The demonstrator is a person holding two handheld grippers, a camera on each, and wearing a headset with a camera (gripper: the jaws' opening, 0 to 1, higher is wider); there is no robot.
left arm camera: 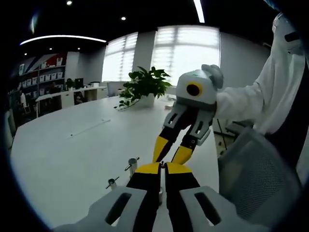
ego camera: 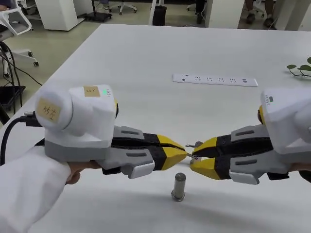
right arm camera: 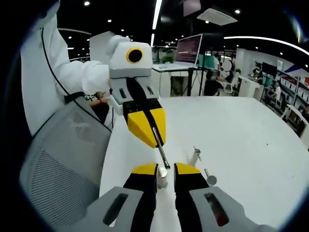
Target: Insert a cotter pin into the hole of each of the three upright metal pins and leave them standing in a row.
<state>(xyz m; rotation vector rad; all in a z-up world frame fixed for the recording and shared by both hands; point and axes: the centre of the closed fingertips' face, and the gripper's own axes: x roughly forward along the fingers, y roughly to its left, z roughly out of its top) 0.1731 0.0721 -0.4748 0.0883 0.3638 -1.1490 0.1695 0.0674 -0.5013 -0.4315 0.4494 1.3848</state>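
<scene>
My left gripper [ego camera: 183, 154] is shut on a thin cotter pin [right arm camera: 161, 147] that points at my right gripper [ego camera: 192, 161]. The two sets of yellow tips nearly meet above the white table [ego camera: 146, 73]. The right gripper [right arm camera: 165, 169] has its jaws slightly apart, and the cotter pin's free end lies in the gap without touching them. A bare upright metal pin [ego camera: 179, 186] stands free on the table just below and in front of the tips; it also appears as the metal pin [right arm camera: 162, 180] between the right jaws. Two other metal pins [right arm camera: 195, 155] [right arm camera: 209, 179] stand beyond, each with a cotter pin through it.
A white power strip [ego camera: 215, 79] lies farther back on the table. Plant leaves [ego camera: 301, 69] reach in at the right edge. A grey mesh chair back [right arm camera: 63, 159] is close behind the person. Office chairs and desks stand past the table's far edge.
</scene>
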